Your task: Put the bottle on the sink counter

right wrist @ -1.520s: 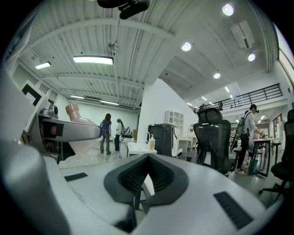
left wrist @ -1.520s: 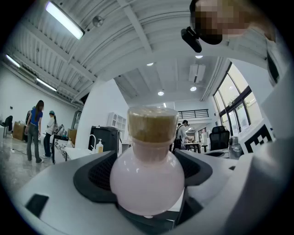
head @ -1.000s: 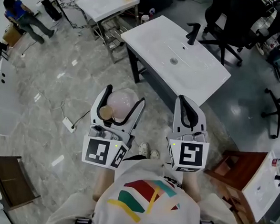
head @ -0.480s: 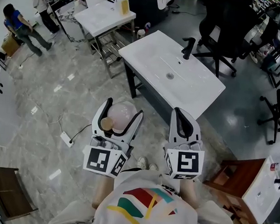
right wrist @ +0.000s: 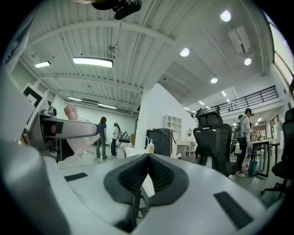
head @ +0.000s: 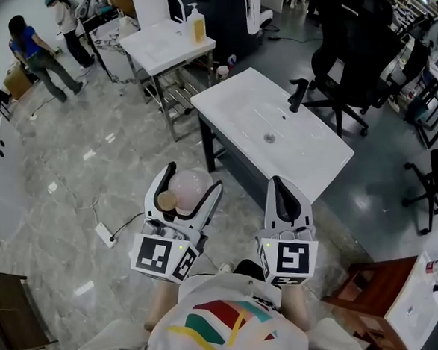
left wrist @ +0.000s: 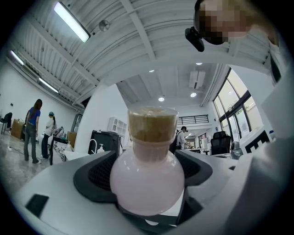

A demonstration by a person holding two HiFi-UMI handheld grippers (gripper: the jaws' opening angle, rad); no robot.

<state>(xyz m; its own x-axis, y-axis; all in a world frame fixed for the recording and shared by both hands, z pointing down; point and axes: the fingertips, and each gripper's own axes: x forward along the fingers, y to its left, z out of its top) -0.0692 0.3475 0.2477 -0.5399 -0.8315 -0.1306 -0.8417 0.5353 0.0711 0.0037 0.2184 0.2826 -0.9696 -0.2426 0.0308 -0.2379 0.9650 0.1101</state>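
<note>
Left gripper (head: 192, 179): jaws moderately apart, clamped on the round pink belly of the bottle (left wrist: 148, 183). In the left gripper view both dark pads (left wrist: 98, 176) press the glass from either side; the neck stands above them, closed by a tan cork stopper (left wrist: 152, 125).

Right gripper (right wrist: 147, 176): jaws drawn together, dark pads meeting, nothing between them.

Pose: both grippers are held out side by side in front of the person's chest, tips pointing away from the body toward the sink counter (head: 238, 108). The left one is rolled slightly, so in the head view the cork sits toward the lower left of the belly.

Bottle location: carried in the air over the marble floor (head: 77, 175), short of the counter's near edge, not touching it. The black faucet (head: 297, 94) stands at the counter's far side.
</note>
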